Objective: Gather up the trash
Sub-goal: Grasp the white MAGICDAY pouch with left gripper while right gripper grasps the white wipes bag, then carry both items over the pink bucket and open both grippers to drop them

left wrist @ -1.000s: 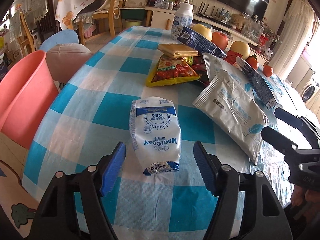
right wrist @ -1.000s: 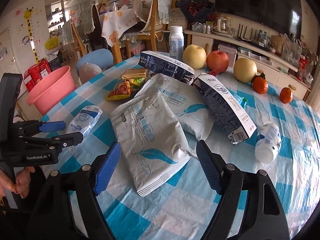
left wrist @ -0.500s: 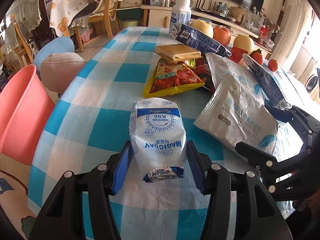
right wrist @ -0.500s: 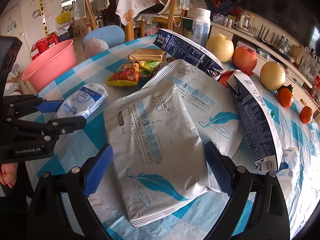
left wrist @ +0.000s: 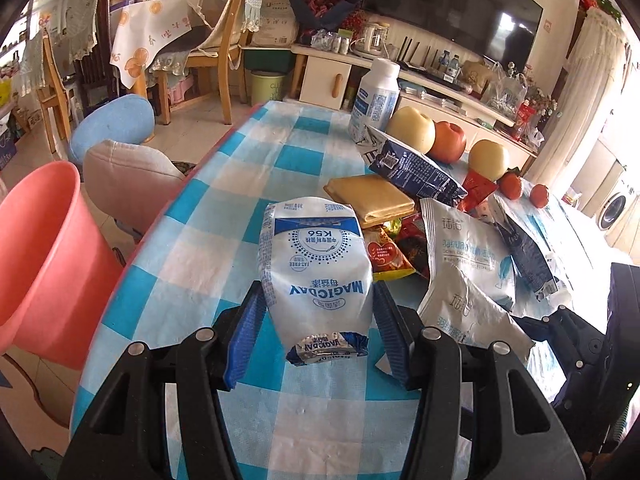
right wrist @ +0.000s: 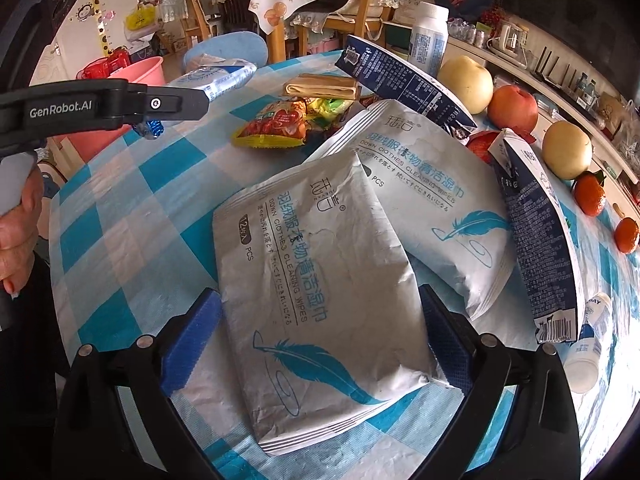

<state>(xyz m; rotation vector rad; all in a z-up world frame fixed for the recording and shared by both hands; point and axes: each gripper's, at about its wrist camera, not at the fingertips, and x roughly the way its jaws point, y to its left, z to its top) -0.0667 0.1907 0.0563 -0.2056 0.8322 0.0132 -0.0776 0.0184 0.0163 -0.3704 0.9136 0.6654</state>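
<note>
At about nine o'clock, off the edge of the table (left wrist: 192,240), stood a pink bucket (left wrist: 44,248). Just inward of it, the left gripper (left wrist: 316,320) was clamped on a white and blue milk pouch (left wrist: 316,264), its blue pads pressed into both sides, the pouch lifted clear of the checked cloth. In the right wrist view that pouch (right wrist: 220,76) hung at ten o'clock, above the table's rim and near the bucket (right wrist: 136,76).

At the centre, a yellow snack wrapper (right wrist: 276,124) and a folded tan cloth (right wrist: 320,86) lay at twelve o'clock. Nearer, the right gripper (right wrist: 320,332) straddled a grey wipes packet (right wrist: 316,280) that lay flat on the table; its jaws were widening, with the packet between them but neither pad pressing on it. A second wipes packet (right wrist: 432,208) lay partly under the first, toward one o'clock.

Toward three o'clock were a dark blue carton (right wrist: 536,240), a small white bottle (right wrist: 588,352), then apples and oranges.
</note>
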